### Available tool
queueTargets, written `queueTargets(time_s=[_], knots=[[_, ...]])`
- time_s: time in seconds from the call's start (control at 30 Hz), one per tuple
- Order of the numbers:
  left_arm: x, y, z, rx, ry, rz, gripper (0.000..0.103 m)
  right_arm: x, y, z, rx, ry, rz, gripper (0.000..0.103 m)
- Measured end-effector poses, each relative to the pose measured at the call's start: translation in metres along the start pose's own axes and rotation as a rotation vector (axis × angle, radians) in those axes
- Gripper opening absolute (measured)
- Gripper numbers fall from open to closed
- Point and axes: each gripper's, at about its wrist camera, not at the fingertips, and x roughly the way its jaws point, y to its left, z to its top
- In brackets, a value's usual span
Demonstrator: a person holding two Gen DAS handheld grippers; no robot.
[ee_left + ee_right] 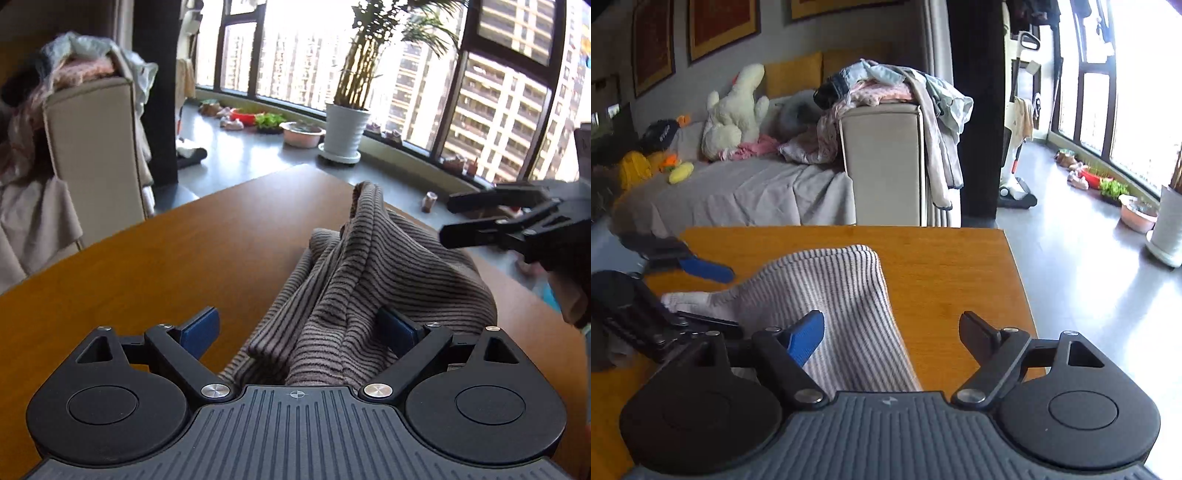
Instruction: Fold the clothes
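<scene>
A grey-brown garment with thin dark stripes lies bunched in a heap on the wooden table. My left gripper is open wide, and the cloth sits between its blue-padded fingers, pressing against the right one. My right gripper hovers open at the far right, just beyond the heap. In the right wrist view the striped garment runs under the open right gripper, whose left blue pad rests over the cloth. The left gripper straddles the garment's far left end above the table.
A beige armchair heaped with clothes stands past the table's far edge, beside a sofa with plush toys. A potted plant in a white pot and bowls sit on the floor by the windows. The table's right edge drops to grey floor.
</scene>
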Motion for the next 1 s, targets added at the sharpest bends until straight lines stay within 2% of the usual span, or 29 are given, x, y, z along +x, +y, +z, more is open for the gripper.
queueTargets(time_s=[0.03,0.13,0.17,0.23,0.3,0.4,0.5,0.6,0.63,0.73,0.8,0.9,0.97,1.0], knots=[[0.001,0.009,-0.003,-0.064,0.003,-0.025,0.097,-0.004,-0.004,-0.006,0.071,0.031,0.038,0.078],[0.005,0.021,-0.012,-0.175,0.001,-0.068,0.097,0.0,-0.011,-0.025,0.249,0.117,0.144,0.059],[0.004,0.02,-0.013,-0.182,0.0,-0.063,0.096,0.004,-0.012,-0.03,0.296,0.139,0.173,0.058],[0.001,0.018,-0.015,-0.194,-0.003,-0.054,0.096,0.013,-0.014,-0.027,0.317,0.129,0.185,0.058],[-0.003,0.015,-0.018,-0.212,-0.002,-0.04,0.096,0.025,-0.015,-0.018,0.285,0.112,0.174,0.058],[-0.009,0.004,-0.025,-0.225,0.003,-0.008,0.097,0.052,-0.006,0.003,0.173,0.101,0.136,0.058],[-0.014,-0.017,-0.03,-0.247,0.0,-0.003,0.097,0.08,0.016,0.022,-0.013,0.075,0.09,0.058],[-0.009,-0.046,-0.033,-0.227,0.006,-0.045,0.098,0.099,0.038,0.04,-0.171,0.048,0.033,0.058],[-0.006,-0.055,-0.034,-0.192,0.011,-0.033,0.098,0.099,0.044,0.044,-0.221,0.033,0.012,0.058],[-0.006,-0.068,-0.035,-0.132,0.022,-0.001,0.098,0.078,0.056,0.049,-0.336,-0.031,-0.031,0.058],[-0.017,-0.057,-0.034,-0.185,0.01,-0.032,0.098,0.052,0.055,0.045,-0.346,-0.076,-0.016,0.062],[-0.044,-0.038,-0.032,-0.248,-0.054,-0.046,0.098,0.013,0.055,0.029,-0.339,-0.116,-0.001,0.069],[-0.064,-0.024,-0.031,-0.281,-0.118,-0.015,0.097,-0.006,0.06,0.016,-0.351,-0.133,0.016,0.072],[-0.068,-0.018,-0.031,-0.3,-0.136,0.024,0.096,-0.011,0.067,0.008,-0.36,-0.141,0.036,0.072]])
